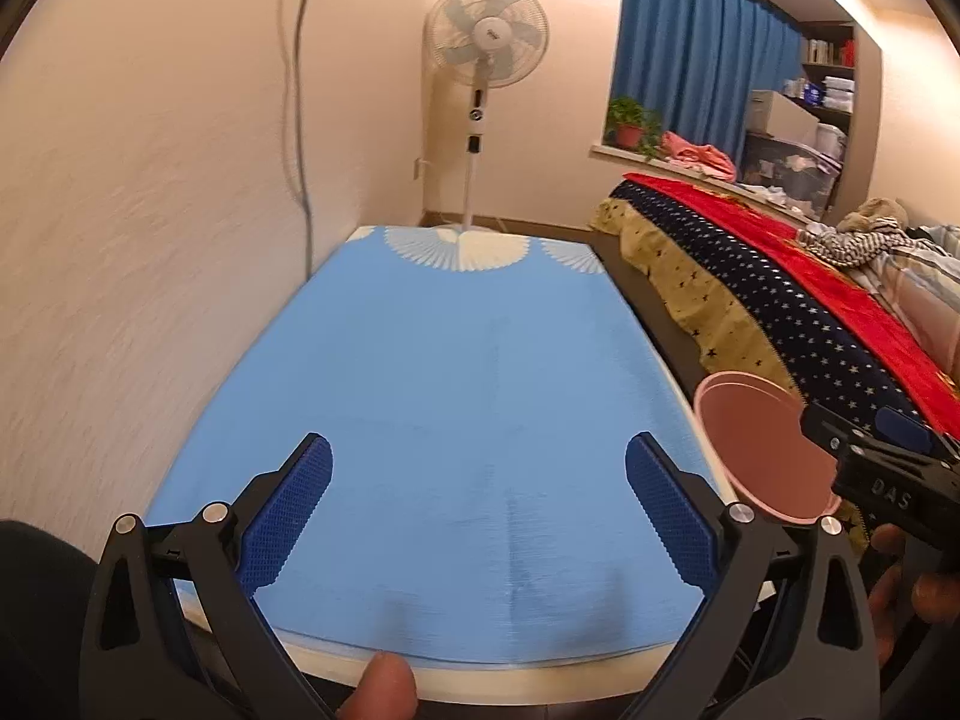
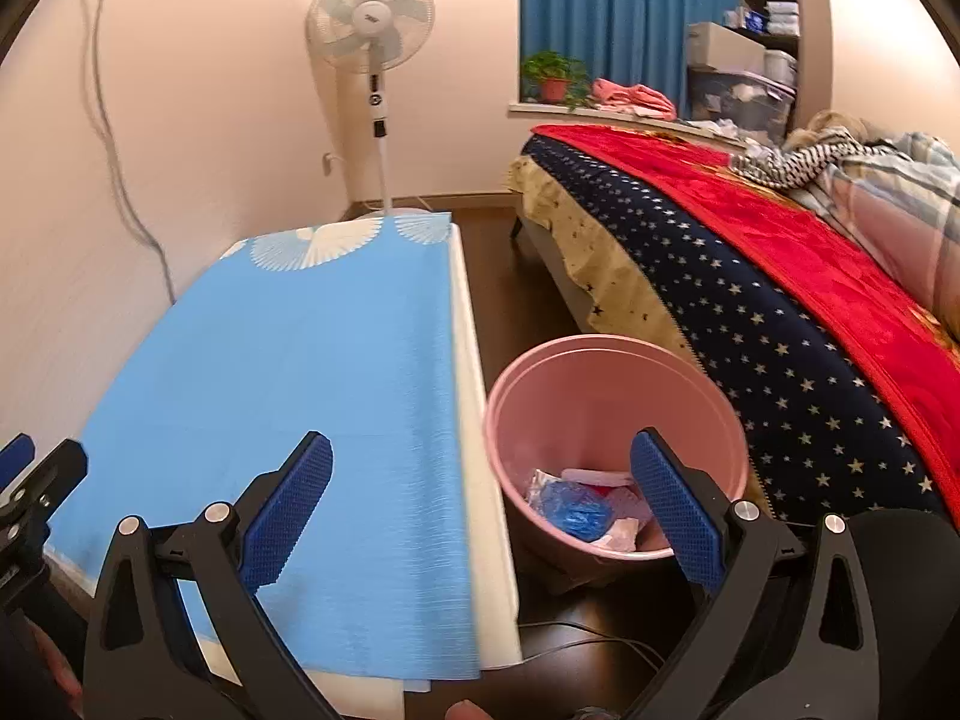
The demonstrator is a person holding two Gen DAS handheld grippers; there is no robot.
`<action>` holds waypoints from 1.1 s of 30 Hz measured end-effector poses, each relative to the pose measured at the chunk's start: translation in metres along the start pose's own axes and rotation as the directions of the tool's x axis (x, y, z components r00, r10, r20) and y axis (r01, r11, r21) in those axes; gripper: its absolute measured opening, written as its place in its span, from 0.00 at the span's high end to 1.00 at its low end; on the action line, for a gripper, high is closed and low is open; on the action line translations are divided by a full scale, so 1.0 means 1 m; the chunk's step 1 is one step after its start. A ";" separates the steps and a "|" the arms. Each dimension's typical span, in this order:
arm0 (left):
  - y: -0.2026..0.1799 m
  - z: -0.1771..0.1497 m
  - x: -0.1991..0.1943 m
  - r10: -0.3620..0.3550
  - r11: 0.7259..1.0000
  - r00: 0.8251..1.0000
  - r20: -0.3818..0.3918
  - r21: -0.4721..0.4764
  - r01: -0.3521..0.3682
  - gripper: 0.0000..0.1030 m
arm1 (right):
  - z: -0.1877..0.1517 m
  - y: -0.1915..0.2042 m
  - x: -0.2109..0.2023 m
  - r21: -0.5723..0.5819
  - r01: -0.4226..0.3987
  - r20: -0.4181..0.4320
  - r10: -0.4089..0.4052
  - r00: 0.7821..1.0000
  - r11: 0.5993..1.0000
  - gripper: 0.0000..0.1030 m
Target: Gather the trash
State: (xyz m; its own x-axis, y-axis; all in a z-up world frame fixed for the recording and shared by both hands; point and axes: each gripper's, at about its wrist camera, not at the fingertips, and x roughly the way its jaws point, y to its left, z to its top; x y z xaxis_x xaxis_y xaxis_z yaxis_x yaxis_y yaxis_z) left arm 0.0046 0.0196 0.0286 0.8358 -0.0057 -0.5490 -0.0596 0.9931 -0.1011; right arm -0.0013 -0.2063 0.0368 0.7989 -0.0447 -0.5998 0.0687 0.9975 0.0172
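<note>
A pink bin [image 2: 612, 396] stands on the dark floor between the table and the bed; inside lie crumpled trash pieces, a blue plastic wad [image 2: 570, 507] and white and pink scraps. In the left wrist view only part of the pink bin [image 1: 756, 450] shows at the right. My left gripper [image 1: 479, 504] hangs open over the blue tablecloth [image 1: 450, 408], nothing between its blue pads. My right gripper [image 2: 480, 504] is open too, straddling the table's right edge and the bin's near rim, holding nothing. The right gripper [image 1: 888, 468] also shows at the left view's right edge.
A white table [image 2: 480, 480] with the blue cloth runs along the left wall. A bed with a starred navy and red blanket [image 2: 780, 312] stands right. A standing fan [image 2: 372, 24] is at the far end. A cable [image 2: 576, 636] lies on the floor by the bin.
</note>
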 end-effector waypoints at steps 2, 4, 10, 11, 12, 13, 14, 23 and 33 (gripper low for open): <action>0.002 -0.002 0.003 0.018 1.000 1.000 -0.002 -0.005 -0.018 0.08 | -0.003 0.007 0.001 -0.021 -0.001 0.000 0.001 1.000 1.000 0.05; 0.000 -0.005 0.007 0.026 1.000 1.000 -0.001 -0.003 -0.026 0.08 | -0.004 0.010 0.004 -0.032 -0.002 -0.003 0.002 1.000 0.999 0.05; -0.008 -0.013 0.024 0.011 1.000 0.999 -0.044 0.009 -0.011 0.08 | -0.008 0.013 0.013 -0.041 0.001 -0.019 -0.001 1.000 0.999 0.05; -0.009 -0.015 0.026 0.010 1.000 0.999 -0.050 0.007 -0.010 0.08 | -0.009 0.014 0.014 -0.043 0.001 -0.021 -0.002 1.000 0.999 0.05; -0.009 -0.016 0.028 0.007 1.000 0.998 -0.057 0.003 -0.007 0.08 | -0.010 0.014 0.016 -0.046 0.002 -0.023 -0.003 1.000 0.999 0.05; -0.010 -0.017 0.029 0.004 1.000 0.998 -0.060 0.000 -0.004 0.08 | -0.010 0.015 0.017 -0.047 0.003 -0.026 -0.004 1.000 0.999 0.05; -0.011 -0.017 0.031 -0.001 1.000 0.998 -0.065 -0.002 0.001 0.08 | -0.011 0.015 0.018 -0.046 0.004 -0.028 -0.005 1.000 0.999 0.05; -0.015 -0.021 0.034 0.002 1.000 0.997 -0.072 0.012 -0.001 0.08 | -0.010 0.012 0.024 -0.036 0.003 -0.039 -0.005 0.999 0.999 0.05; -0.017 -0.020 0.034 0.007 1.000 0.997 -0.071 0.014 -0.006 0.08 | -0.010 0.014 0.025 -0.044 -0.005 -0.040 0.003 0.999 0.999 0.05</action>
State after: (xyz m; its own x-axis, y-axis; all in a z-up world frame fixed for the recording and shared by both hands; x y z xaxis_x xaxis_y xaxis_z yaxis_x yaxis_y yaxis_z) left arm 0.0228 0.0002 -0.0049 0.7946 -0.0073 -0.6070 -0.0567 0.9947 -0.0863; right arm 0.0132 -0.1931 0.0139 0.7745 -0.0394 -0.6314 0.0383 0.9991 -0.0154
